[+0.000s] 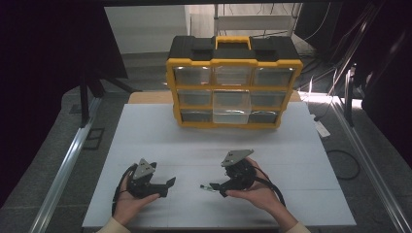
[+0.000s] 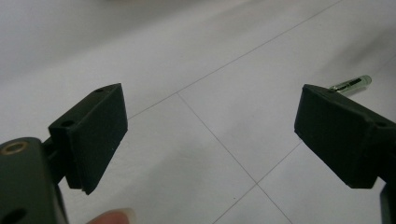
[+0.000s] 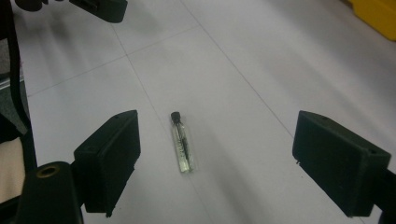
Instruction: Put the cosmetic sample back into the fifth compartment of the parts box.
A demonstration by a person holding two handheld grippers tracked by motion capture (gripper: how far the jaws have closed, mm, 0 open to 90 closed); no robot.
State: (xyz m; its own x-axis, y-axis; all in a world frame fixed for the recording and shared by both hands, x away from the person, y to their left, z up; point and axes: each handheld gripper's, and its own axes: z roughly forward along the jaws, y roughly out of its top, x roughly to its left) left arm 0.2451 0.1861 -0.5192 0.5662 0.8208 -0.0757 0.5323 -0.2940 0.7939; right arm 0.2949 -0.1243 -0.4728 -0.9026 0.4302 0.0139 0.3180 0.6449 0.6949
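- High view: white worktop [image 1: 145, 136] w/ yellow-and-black drawer organiser [image 1: 233, 82] at far edge; its lower-centre clear drawer [image 1: 231, 108] is pulled out towards the person.
- Same view: left tool [image 1: 167, 184] and right tool [image 1: 214, 187] both at near edge, each held in a hand, tips facing each other. Small glass vial [image 1: 208, 186] lies on worktop just at right tool's tips, well apart from organiser.
- Right gripper view: vial [image 3: 181, 142] lies flat between the spread jaws, touching neither; dark cap end points away from camera, clear body w/ dark content inside. Right tool [image 3: 215, 154] released, nothing gripped. This view gives vial detail the high view cannot; yellow corner of organiser [image 3: 378, 11] at top right.
- Left gripper view: left tool [image 2: 210, 135] released, jaws wide apart over bare worktop seams. Vial [image 2: 351, 84] partly seen beyond one jaw, greenish tint, outside the jaw gap.
- Fingertip [image 2: 112, 217] at bottom edge of left gripper view.
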